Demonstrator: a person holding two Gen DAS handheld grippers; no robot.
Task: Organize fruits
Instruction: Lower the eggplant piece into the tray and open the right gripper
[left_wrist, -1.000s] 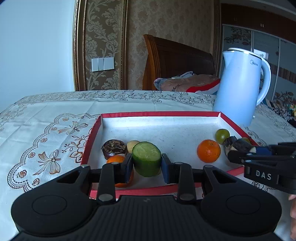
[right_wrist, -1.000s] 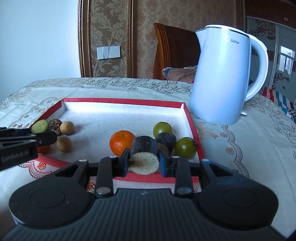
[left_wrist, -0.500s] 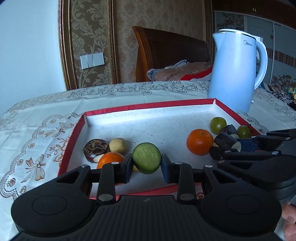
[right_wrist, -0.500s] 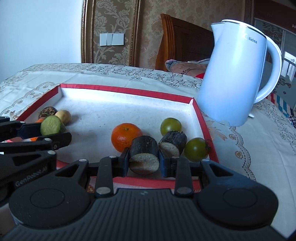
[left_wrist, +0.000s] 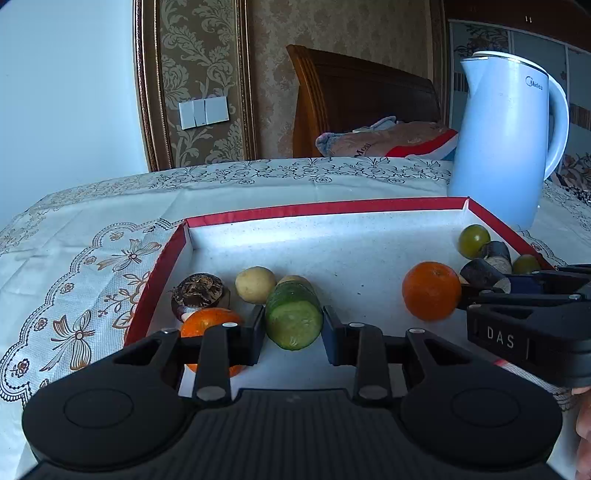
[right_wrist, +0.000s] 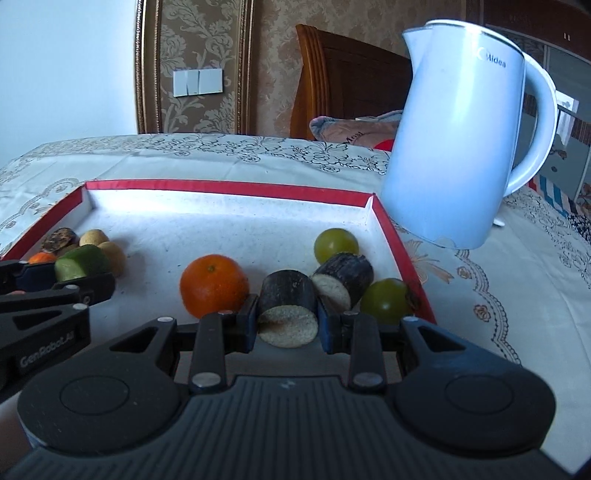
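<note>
A red-rimmed white tray lies on the table. My left gripper has its pads beside a green cucumber piece with small gaps; the piece rests on the tray floor. Left of it lie an orange, a dark round fruit and two yellow fruits. My right gripper is shut on a dark sugarcane piece. Beside it lie an orange, a second cane piece and two green fruits.
A pale blue electric kettle stands on the lace tablecloth just right of the tray's far corner. A wooden headboard and folded bedding stand behind the table.
The left gripper's jaws have opened slightly and the cucumber piece now sits on the tray floor near the yellow fruits. The right gripper has lowered its cane piece into the tray's right side.
</note>
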